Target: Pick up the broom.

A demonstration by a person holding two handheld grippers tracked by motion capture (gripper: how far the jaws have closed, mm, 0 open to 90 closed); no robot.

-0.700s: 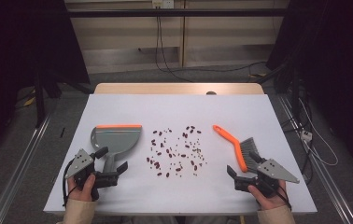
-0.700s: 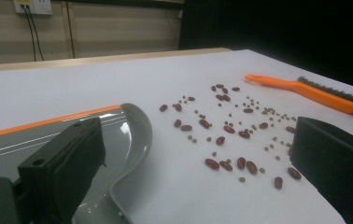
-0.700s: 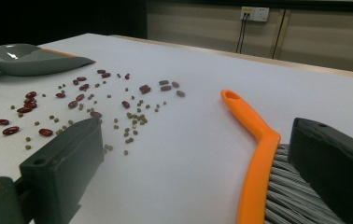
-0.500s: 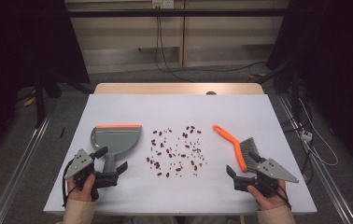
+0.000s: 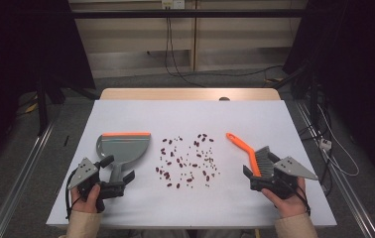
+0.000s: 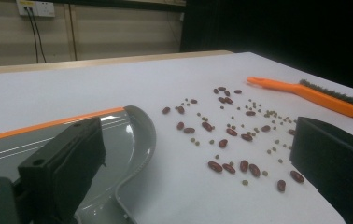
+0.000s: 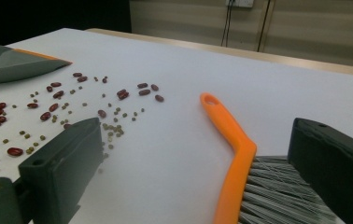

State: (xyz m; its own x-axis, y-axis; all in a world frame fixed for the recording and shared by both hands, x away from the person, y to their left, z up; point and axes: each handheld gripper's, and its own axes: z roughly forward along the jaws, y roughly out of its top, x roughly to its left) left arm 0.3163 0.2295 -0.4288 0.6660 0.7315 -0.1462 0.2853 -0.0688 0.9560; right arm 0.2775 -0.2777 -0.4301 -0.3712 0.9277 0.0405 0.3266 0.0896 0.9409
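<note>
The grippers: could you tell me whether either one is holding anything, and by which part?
Nothing is held. The left gripper straddles the dustpan handle, open; the right gripper straddles the brush, open.

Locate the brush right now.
In the high view the orange-handled brush lies on the white table at its right side, right of the scattered beans, with its bristle end between the open jaws of the right gripper.
</note>
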